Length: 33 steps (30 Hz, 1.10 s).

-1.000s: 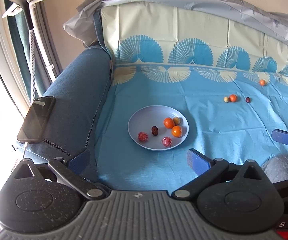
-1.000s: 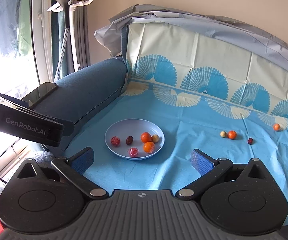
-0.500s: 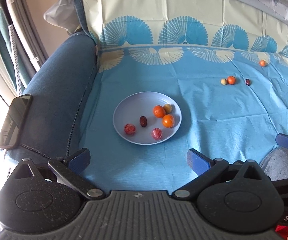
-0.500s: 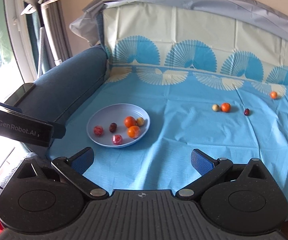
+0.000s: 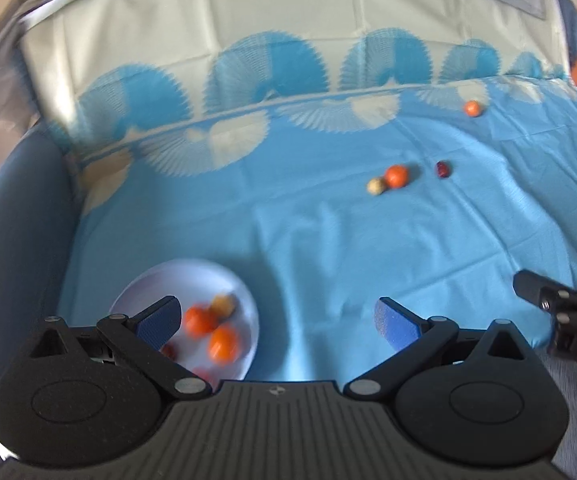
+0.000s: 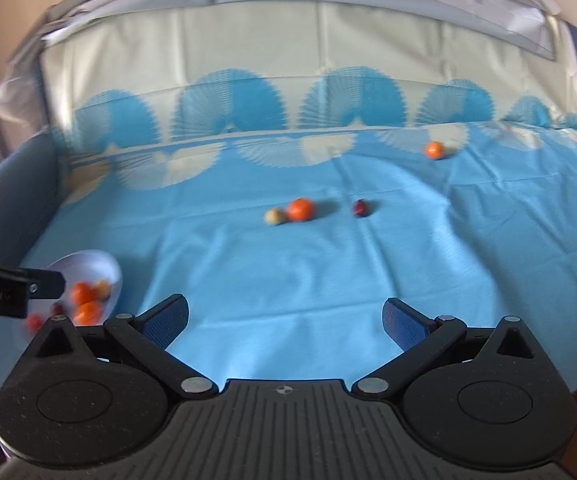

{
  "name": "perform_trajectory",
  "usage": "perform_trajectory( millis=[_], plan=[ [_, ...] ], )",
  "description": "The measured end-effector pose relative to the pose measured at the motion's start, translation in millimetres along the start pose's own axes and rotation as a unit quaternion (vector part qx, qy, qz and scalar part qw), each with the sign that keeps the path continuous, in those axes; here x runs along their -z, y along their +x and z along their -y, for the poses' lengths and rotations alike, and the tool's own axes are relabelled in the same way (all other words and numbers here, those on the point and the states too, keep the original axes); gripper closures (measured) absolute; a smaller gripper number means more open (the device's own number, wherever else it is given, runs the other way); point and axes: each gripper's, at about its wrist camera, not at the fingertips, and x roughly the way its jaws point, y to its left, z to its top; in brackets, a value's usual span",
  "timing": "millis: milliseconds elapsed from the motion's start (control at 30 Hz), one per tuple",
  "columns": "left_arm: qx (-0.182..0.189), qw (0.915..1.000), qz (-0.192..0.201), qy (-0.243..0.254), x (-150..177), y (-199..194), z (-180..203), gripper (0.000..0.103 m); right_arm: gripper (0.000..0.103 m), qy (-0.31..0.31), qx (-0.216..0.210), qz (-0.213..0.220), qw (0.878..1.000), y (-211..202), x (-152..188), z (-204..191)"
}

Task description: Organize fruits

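A: Left tool [image 5: 276,320] – fingers spread wide, nothing in it. It hangs over the blue cloth [image 5: 328,240], w/ its left finger [image 5: 158,320] over the white plate [image 5: 244,308].

B: And the right tool [image 6: 284,320]?

A: Same – wide apart, holding nothing, over bare cloth. In its view the plate [image 6: 88,264] sits at the far left, partly behind the other tool's body.

B: What's on the plate?

A: Fruit, but blurry. Two orange ones [image 5: 212,332], a pale yellow one [image 5: 224,304] just behind them, plus some red bits mostly hidden by the finger. Can't count those.

B: More fruit past that?

A: Yep, loose on the cloth, well apart from the plate. A pale fruit [image 6: 274,216] touching an orange fruit [image 6: 300,209], then a dark red fruit [image 6: 360,208] near them on the right.

B: Anything further back?

A: One more small orange fruit [image 6: 434,150], alone, near where the cloth goes up the sofa back. Cloth has blue fan shapes [image 6: 232,104] up there. A blue sofa arm [image 5: 12,208] is at the left edge.
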Motion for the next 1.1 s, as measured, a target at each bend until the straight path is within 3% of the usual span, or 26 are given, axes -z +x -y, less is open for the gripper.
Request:
perform_trajectory(
  millis=[100,200,400,600,633,667,700,767,800,933,1100],
  plan=[
    [0.029,0.9982,0.033,0.041,-31.4,46.9,28.5,0.0,0.001,-0.012,0.049,0.016,0.999,43.9,-19.0,27.6],
    [0.072,0.9942,0.035,0.072,-59.5,107.1,53.1,0.0,0.001,-0.011,0.074,0.007,0.997,100.3,-37.3,55.7],
    [0.099,0.9848,0.02,0.141,-84.9,212.7,86.8,0.019,0.001,-0.036,0.072,0.0,0.997,211.2,-59.5,83.4],
    [0.124,0.9822,0.01,0.141,-94.7,260.4,98.1,0.022,0.001,-0.019,0.04,-0.025,0.999,289.5,-65.7,93.5],
    [0.123,0.9832,0.007,0.135,-95.4,264.3,98.9,0.03,0.001,-0.019,0.033,-0.028,0.999,297.8,-65.0,93.5],
    [0.121,0.9842,-0.002,0.129,-96.0,268.8,98.7,0.069,0.002,-0.028,0.04,-0.022,0.999,301.4,-63.5,91.5],
    [0.126,0.9845,-0.019,0.12,-97.2,273.4,98.2,0.076,0.018,-0.041,0.054,-0.009,0.998,301.5,-61.3,88.5],
    [0.133,0.9867,-0.009,0.093,-96.1,265.1,92.7,0.076,0.054,-0.049,0.056,0.004,0.997,294.3,-58.6,86.4],
    [0.136,0.9866,-0.005,0.09,-94.7,258.1,91.1,0.076,0.082,-0.047,0.065,0.004,0.997,290.7,-58.5,85.7],
    [0.125,0.9895,0.002,0.072,-83.7,211.9,79.1,0.076,0.081,-0.027,0.095,0.0,0.995,271.1,-61.2,88.7],
    [0.12,0.9927,-0.003,0.013,-56.4,121.4,38.8,0.076,0.081,0.02,0.086,0.063,0.994,179.5,-70.4,76.3]
  ],
)
